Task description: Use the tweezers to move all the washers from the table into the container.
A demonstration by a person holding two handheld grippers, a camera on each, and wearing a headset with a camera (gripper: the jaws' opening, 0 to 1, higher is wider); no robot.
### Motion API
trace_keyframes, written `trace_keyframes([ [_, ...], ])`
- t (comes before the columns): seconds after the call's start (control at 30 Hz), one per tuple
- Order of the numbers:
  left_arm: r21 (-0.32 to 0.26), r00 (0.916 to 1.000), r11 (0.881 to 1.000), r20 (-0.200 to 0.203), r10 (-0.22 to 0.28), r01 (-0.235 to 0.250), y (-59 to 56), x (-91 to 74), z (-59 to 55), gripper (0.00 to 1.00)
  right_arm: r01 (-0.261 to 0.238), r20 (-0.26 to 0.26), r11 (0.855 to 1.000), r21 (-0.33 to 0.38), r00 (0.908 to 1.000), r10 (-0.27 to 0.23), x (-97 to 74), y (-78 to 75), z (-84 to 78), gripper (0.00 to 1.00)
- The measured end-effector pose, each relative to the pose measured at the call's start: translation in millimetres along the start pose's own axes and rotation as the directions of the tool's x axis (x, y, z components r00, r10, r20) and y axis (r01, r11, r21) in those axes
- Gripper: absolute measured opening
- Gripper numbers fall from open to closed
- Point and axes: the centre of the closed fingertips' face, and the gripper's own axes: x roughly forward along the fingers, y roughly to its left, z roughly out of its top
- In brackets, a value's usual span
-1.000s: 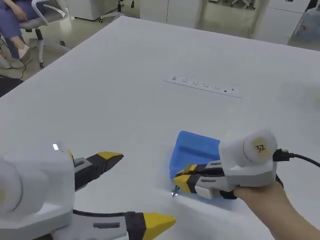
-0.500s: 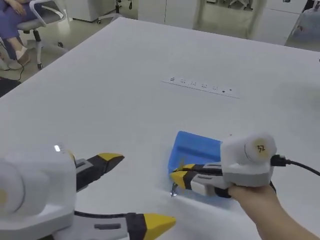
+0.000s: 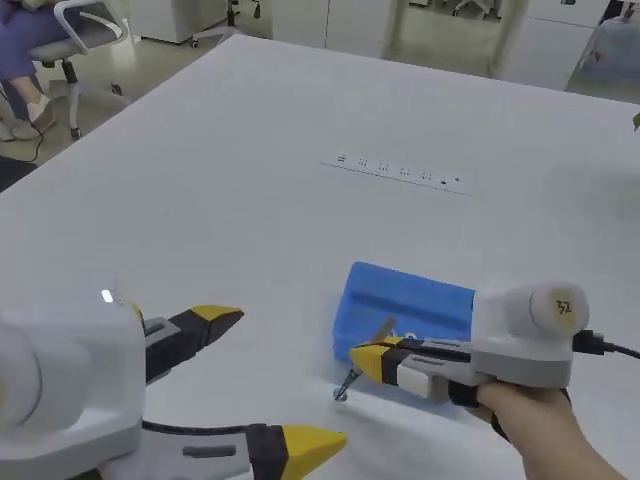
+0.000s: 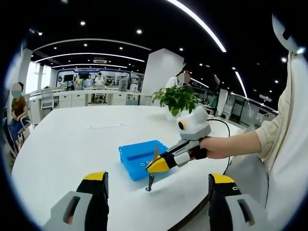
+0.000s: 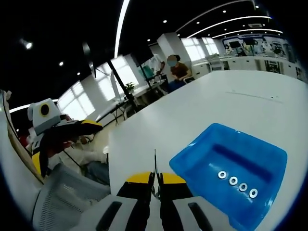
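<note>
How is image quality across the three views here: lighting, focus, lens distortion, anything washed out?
Head view: even soft light, faint shadow beside the metal tweezers; the white-and-yellow left gripper is close and soft-focused. Left gripper view: fisheye bows the ceiling light strip. Right gripper view: windows blown out, yet the four small metal washers in the blue plastic container read sharp.

The container (image 3: 410, 300) sat on the table (image 3: 250, 180) at the near right, with four washers (image 5: 237, 183) in a row inside it. The right gripper (image 3: 362, 358) was over its near edge, the tweezers (image 3: 350, 378) between the jaws, tip down just off the container's near-left corner. The left gripper (image 3: 272, 378) was at the near left, well apart from the container. Farther back on the table lay a socket strip (image 3: 398, 172) — and beyond the far-left edge stood a chair (image 3: 85, 35).
</note>
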Motion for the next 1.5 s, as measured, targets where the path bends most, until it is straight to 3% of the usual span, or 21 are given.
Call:
trace_keyframes([
  [0.17, 0.005, 0.9999, 1.000, -0.001, -0.012, 0.012, -2.8, 2.9, 1.3, 0.87, -0.026, 0.044, 1.000, 0.003, 0.9987, 0.026, -8.0, 8.2, 18.6, 0.02],
  [0.33, 0.010, 0.9998, 1.000, -0.007, -0.019, 0.019, -4.4, 3.9, 0.7, 0.87, -0.031, 0.113, 0.999, 0.031, 0.9932, 0.027, -15.9, 4.3, 41.7, 0.02],
  [0.47, 0.010, 0.9998, 1.000, -0.007, -0.020, 0.020, -4.0, 3.2, 1.0, 0.87, -0.002, 0.162, 0.997, 0.075, 0.9868, -0.010, -21.5, -7.9, 58.5, 0.02],
  [0.5, 0.009, 0.9998, 1.000, -0.007, -0.019, 0.019, -3.5, 2.8, 0.8, 0.87, 0.020, 0.175, 0.994, 0.107, 0.9838, -0.039, -22.8, -14.8, 62.5, 0.02],
  [0.6, 0.010, 0.9998, 1.000, -0.009, -0.017, 0.017, -2.7, 2.1, 0.6, 0.87, 0.106, 0.162, 0.987, 0.119, 0.9788, -0.125, -25.7, -37.5, 63.3, 0.02],
  [0.7, 0.009, 0.9998, 1.000, -0.008, -0.015, 0.015, -1.9, 1.6, 0.6, 0.87, 0.156, 0.173, 0.975, 0.156, 0.9679, -0.182, -25.8, -56.2, 65.8, 0.02],
  [0.9, 0.009, 0.9999, 1.000, -0.008, -0.009, 0.009, -0.4, 1.2, 0.4, 0.87, 0.217, 0.139, 0.961, 0.171, 0.9605, -0.241, -15.4, -75.7, 58.8, 0.02],
  [1.13, 0.000, 0.9999, 1.000, -0.009, 0.006, -0.006, 4.3, -2.0, -1.7, 0.87, 0.252, 0.063, 0.963, 0.093, 0.9641, -0.258, 2.2, -83.2, 45.4, 0.02],
  [1.37, -0.006, 0.9998, 1.000, -0.007, 0.018, -0.018, 8.6, -3.5, -2.0, 0.86, 0.252, 0.030, 0.968, 0.014, 0.9671, -0.253, 9.1, -83.4, 41.2, 0.02],
  [1.5, -0.010, 0.9999, 1.000, 0.006, 0.011, -0.011, 7.7, -2.5, 0.0, 0.87, 0.268, -0.006, 0.961, -0.064, 0.9632, -0.269, 10.2, -84.5, 35.6, 0.02],
])
